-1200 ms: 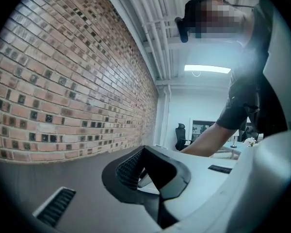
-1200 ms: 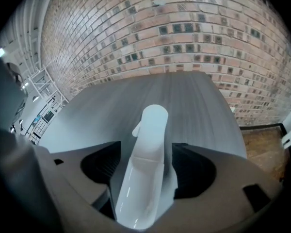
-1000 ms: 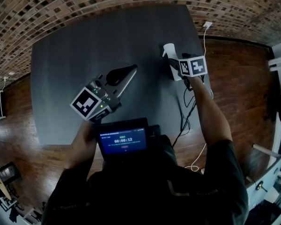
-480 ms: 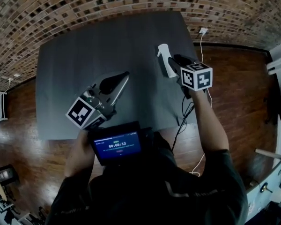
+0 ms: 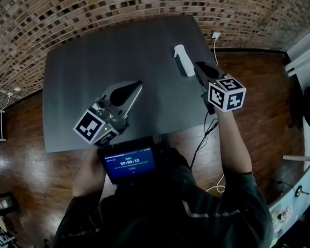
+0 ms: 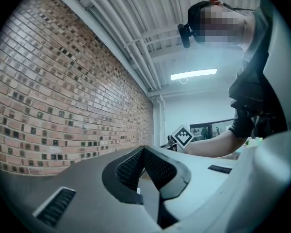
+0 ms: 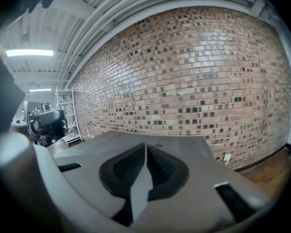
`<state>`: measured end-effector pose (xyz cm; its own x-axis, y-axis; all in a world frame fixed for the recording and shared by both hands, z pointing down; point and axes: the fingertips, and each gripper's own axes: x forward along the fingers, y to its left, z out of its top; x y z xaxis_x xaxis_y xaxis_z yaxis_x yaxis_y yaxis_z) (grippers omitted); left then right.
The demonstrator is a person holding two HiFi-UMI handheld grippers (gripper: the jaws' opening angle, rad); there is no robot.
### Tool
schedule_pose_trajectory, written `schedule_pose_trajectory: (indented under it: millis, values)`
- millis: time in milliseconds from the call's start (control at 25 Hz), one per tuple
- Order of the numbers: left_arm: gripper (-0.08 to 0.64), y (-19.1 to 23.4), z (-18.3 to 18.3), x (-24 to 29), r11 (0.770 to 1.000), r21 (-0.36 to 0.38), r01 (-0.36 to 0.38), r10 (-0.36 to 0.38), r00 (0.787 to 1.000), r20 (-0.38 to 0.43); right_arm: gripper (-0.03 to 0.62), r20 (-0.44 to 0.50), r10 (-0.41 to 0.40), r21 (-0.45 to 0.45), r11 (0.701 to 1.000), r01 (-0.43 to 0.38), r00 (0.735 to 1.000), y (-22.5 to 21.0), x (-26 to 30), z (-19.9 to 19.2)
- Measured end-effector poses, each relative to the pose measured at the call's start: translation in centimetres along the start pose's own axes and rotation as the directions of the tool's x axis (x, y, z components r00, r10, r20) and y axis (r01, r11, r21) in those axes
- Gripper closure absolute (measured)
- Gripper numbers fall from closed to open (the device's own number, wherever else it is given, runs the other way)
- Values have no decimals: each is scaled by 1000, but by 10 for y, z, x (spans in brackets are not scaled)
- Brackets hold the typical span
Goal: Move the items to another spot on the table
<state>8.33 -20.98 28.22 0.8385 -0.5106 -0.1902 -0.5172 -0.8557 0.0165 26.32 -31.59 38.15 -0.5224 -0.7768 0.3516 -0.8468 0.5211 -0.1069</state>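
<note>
Two claws show in my feed, both held over the dark surface (image 5: 93, 71). The right claw (image 5: 198, 65) has just been closing. In the right gripper view (image 7: 145, 147) its ribbed pads (image 7: 128, 169) meet along one seam with nothing between them, and it looks out across the grey top toward the brick wall (image 7: 194, 72).

The white bottle-shaped item (image 5: 184, 61) lies flat near the far right corner of the surface, its narrow end toward the far edge. The right claw's tip sits just beside the item's near end, on its right. I cannot tell from the head view whether they touch.

The left claw (image 5: 137, 83) is over the middle of the surface, well apart from the item, with its tip aimed toward the far right. In the left gripper view (image 6: 143, 149) its jaws are pressed together at the tip and carry nothing.

A lit screen (image 5: 130, 161) sits at the person's chest. A cable (image 5: 205, 130) trails off the near right edge onto the wood floor (image 5: 20, 138).
</note>
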Motion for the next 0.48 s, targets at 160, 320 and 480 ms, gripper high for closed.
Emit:
schedule_pose_trajectory:
  millis: [160, 320, 480]
  values:
    - [568, -16, 12, -36, 999, 26, 25, -25, 1000, 7, 586, 51, -37, -1, 999, 37, 998, 40, -35, 2]
    - [568, -37, 15, -58, 999, 14, 39, -39, 999, 0, 587, 114, -34, -50, 998, 40, 993, 75, -67, 4]
    - [568, -57, 20, -65, 998, 3, 67, -67, 998, 13, 588, 155, -60, -37, 997, 66, 986, 93, -98, 0]
